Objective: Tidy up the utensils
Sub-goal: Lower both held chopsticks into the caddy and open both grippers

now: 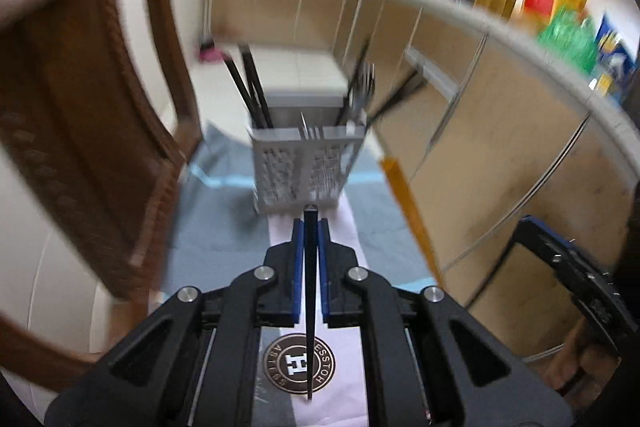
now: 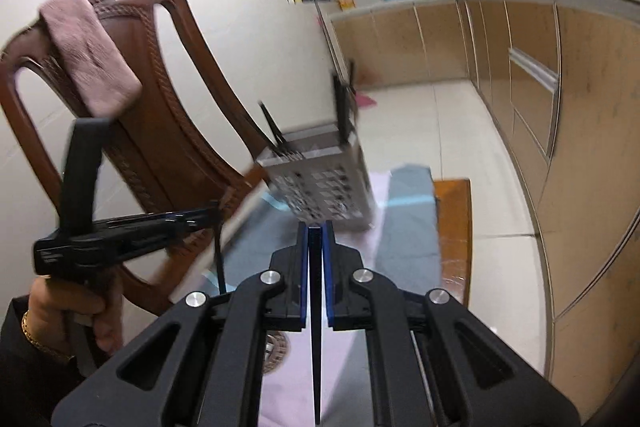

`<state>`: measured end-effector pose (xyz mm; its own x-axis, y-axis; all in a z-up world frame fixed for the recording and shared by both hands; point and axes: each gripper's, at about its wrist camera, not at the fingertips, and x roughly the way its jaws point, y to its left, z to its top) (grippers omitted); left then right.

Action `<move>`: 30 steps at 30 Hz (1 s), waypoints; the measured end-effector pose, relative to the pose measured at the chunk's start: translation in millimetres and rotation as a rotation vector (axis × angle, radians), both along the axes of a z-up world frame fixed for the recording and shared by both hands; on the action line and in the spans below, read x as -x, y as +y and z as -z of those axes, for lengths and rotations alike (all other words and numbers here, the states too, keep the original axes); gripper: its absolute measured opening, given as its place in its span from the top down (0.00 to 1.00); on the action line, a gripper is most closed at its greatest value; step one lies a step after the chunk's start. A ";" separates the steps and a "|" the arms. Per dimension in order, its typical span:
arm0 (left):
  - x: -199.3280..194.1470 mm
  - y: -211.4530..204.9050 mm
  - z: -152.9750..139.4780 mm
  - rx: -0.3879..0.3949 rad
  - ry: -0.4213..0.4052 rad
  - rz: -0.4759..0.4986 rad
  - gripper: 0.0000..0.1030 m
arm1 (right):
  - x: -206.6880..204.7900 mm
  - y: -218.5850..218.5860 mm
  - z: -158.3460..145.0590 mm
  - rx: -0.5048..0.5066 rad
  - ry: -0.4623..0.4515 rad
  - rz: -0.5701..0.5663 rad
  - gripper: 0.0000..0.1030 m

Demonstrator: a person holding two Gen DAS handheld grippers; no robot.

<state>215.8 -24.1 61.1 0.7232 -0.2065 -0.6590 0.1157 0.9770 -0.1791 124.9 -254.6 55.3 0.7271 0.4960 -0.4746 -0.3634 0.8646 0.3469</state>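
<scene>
A grey perforated utensil holder (image 1: 304, 169) stands on the cloth-covered table; black chopsticks and forks stick out of it. It also shows in the right wrist view (image 2: 326, 187). My left gripper (image 1: 311, 227) is shut on a black chopstick (image 1: 310, 307) that runs back under the camera, just short of the holder. My right gripper (image 2: 316, 231) is shut on another black chopstick (image 2: 317, 327), also close before the holder. The left gripper (image 2: 208, 217) shows at the left of the right wrist view with its chopstick (image 2: 219, 259) hanging down.
A brown wooden chair (image 2: 168, 131) with a pink towel (image 2: 90, 55) stands at the table's left. The blue-grey and white cloth (image 1: 224, 243) covers the table (image 2: 454, 227). Kitchen cabinets (image 2: 580, 115) run along the right. The other gripper's body (image 1: 576, 279) shows at right.
</scene>
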 end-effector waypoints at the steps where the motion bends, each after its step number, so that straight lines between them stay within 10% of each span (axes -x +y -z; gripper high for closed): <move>1: 8.4 6.5 -15.0 0.018 -0.032 -0.002 0.93 | 4.6 2.0 -11.2 -0.022 -0.026 0.005 0.93; 16: -48.9 39.2 -196.2 0.065 -0.444 -0.115 0.93 | -104.8 48.6 -162.2 0.001 -0.336 0.158 0.93; 22: -108.4 38.6 -177.3 0.109 -0.481 -0.169 0.93 | -156.5 58.3 -136.7 0.048 -0.352 0.226 0.93; 30: -158.7 35.2 -75.7 0.135 -0.425 -0.196 0.93 | -182.6 65.6 -57.0 0.042 -0.309 0.251 0.93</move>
<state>374.5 11.1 136.8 0.9562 -0.1027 -0.2741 0.0221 0.9591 -0.2824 307.5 -189.0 112.3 0.9349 0.2700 -0.2305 -0.2210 0.9508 0.2172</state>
